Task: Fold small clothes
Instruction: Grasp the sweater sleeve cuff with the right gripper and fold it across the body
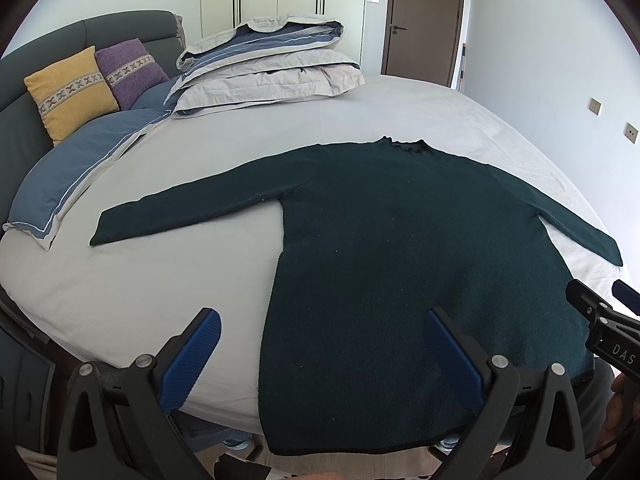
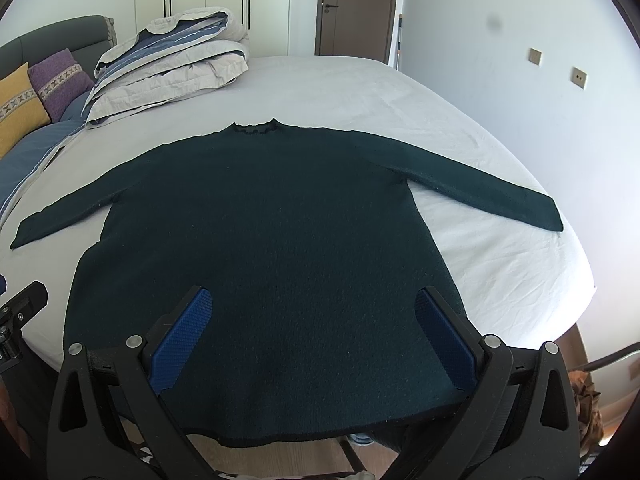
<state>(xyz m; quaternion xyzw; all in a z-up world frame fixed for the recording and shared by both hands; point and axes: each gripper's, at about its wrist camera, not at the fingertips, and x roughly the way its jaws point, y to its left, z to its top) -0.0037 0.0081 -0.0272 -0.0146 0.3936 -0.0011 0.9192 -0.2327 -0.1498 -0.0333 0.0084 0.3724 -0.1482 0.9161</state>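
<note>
A dark green long-sleeved sweater (image 1: 400, 240) (image 2: 272, 216) lies flat on the bed, neck away from me, both sleeves spread out to the sides, hem hanging a little over the near edge. My left gripper (image 1: 324, 320) hovers open over the hem's left part, one blue pad above the sheet and the other above the sweater. My right gripper (image 2: 314, 300) is open above the lower middle of the sweater, holding nothing. The right gripper's tip (image 1: 592, 312) shows at the right edge of the left wrist view.
The bed's light grey sheet (image 1: 160, 288) (image 2: 480, 248) surrounds the sweater. A folded duvet and pillows (image 1: 272, 64) (image 2: 172, 64) are stacked at the far left, with yellow (image 1: 68, 92) and purple (image 1: 128, 68) cushions against the headboard. A wall (image 2: 520, 100) runs along the bed's right side.
</note>
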